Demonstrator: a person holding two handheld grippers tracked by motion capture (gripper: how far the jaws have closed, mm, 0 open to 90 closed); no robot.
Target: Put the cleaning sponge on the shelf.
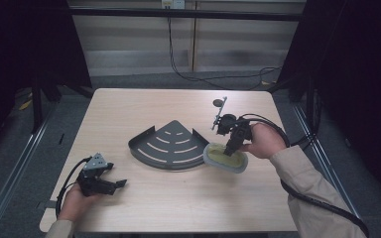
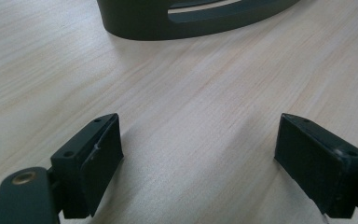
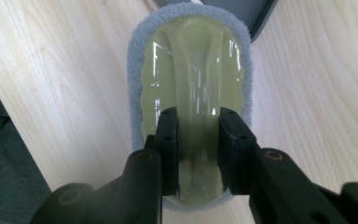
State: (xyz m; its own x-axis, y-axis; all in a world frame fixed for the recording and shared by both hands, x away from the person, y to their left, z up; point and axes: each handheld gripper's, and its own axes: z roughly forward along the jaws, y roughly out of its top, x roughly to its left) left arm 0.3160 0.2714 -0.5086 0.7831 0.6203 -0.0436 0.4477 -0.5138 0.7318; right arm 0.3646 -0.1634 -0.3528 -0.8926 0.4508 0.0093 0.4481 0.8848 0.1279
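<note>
My right gripper (image 3: 199, 154) pinches the raised middle of the yellow scrubber (image 3: 191, 88), which sits on the table (image 1: 144, 203) touching the dark fan-shaped rack (image 1: 171, 145). I see my left gripper (image 2: 198, 163) near the front left, jaws wide apart over bare wood.

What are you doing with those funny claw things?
A person at a wooden table holds a claw-like gripper in each hand. The right gripper is shut on the raised middle ridge of a yellow-green scrubber with a grey fuzzy pad underneath. The scrubber sits just beside a dark fan-shaped metal tray in the middle of the table. The left gripper is open, holds nothing, and sits low over the table near the person.
</note>
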